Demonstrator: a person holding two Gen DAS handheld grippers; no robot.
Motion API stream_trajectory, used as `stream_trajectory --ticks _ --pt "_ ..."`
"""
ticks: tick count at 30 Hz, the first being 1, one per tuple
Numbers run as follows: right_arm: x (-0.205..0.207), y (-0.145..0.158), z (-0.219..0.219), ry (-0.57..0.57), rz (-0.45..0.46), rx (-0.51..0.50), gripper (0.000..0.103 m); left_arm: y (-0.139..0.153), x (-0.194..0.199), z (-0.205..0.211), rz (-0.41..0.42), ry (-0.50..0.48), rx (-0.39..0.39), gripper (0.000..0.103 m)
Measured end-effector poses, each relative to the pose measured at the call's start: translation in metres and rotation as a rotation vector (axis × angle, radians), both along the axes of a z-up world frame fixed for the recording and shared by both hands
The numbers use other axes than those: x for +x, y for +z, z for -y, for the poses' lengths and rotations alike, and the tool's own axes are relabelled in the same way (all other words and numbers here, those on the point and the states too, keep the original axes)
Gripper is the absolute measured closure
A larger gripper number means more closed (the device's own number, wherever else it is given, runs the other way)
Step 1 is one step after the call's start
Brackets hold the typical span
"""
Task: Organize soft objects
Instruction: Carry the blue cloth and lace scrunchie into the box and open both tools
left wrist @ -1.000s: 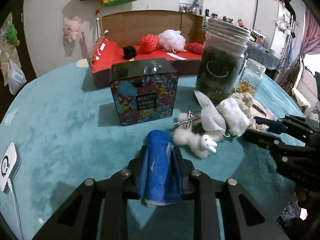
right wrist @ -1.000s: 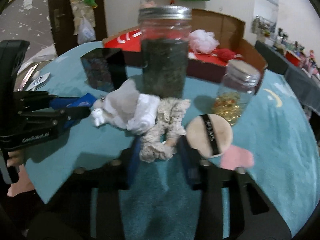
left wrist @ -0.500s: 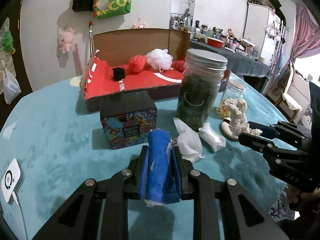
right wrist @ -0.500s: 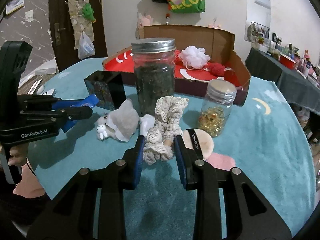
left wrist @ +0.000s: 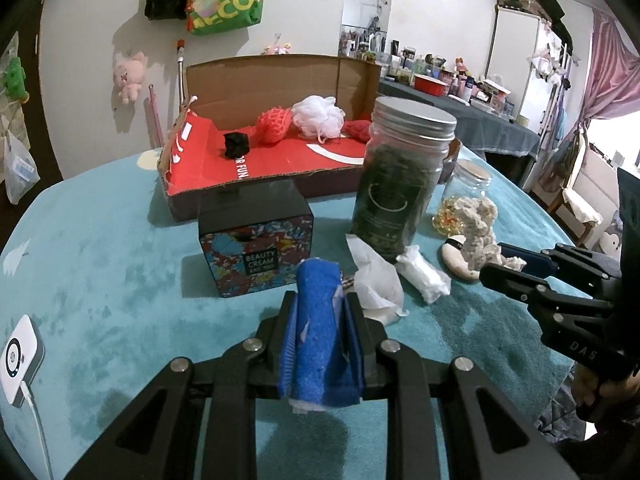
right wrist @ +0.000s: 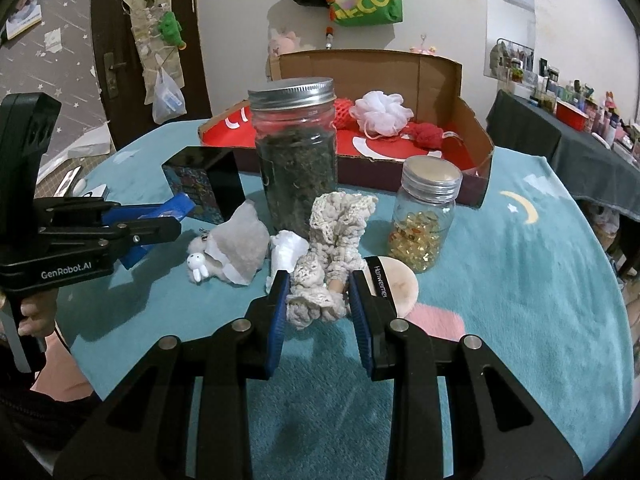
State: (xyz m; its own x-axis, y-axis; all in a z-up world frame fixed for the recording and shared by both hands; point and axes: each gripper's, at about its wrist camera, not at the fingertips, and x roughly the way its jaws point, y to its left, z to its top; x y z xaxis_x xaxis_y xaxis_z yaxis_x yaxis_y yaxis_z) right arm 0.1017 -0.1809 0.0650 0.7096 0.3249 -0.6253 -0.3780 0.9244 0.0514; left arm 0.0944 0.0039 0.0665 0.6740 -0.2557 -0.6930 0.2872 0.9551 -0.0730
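Both soft things have just come up off the tabletop (right wrist: 540, 300): left gripper (left wrist: 322, 332) clamps the blue sponge (left wrist: 320, 328), right gripper (right wrist: 320, 304) clamps the cream scrunchie (right wrist: 332, 248), ready for the cardboard box (left wrist: 280, 80).

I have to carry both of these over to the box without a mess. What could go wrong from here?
The tall jar stands between the right gripper and the box; the scrunchie could clip it. The scrunchie's loose top may also snag. The left gripper holds the blue cloth firmly.
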Motion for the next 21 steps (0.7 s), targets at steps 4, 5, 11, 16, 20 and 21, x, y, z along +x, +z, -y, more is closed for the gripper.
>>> stream_trajectory --ticks 4,5,11,16,20,21 --pt "0.000 0.000 0.002 -0.003 -0.001 0.003 0.075 0.000 0.000 -0.007 -0.005 0.010 -0.009 0.079" --pt "0.000 0.000 0.004 -0.006 -0.002 0.005 0.075 0.000 0.000 -0.009 -0.006 0.015 -0.008 0.079" --pt "0.000 -0.004 0.020 -0.038 -0.019 0.012 0.075 -0.003 0.001 -0.035 -0.021 0.077 -0.002 0.079" --pt "0.003 -0.006 0.043 -0.083 -0.038 0.031 0.075 -0.007 0.004 -0.064 -0.034 0.137 0.007 0.079" --pt "0.008 -0.006 0.061 -0.112 -0.053 0.048 0.075 -0.007 0.008 -0.080 -0.021 0.138 0.014 0.079" --pt "0.010 -0.005 0.066 -0.116 -0.056 0.051 0.075 -0.007 0.009 -0.082 -0.017 0.133 0.014 0.079"
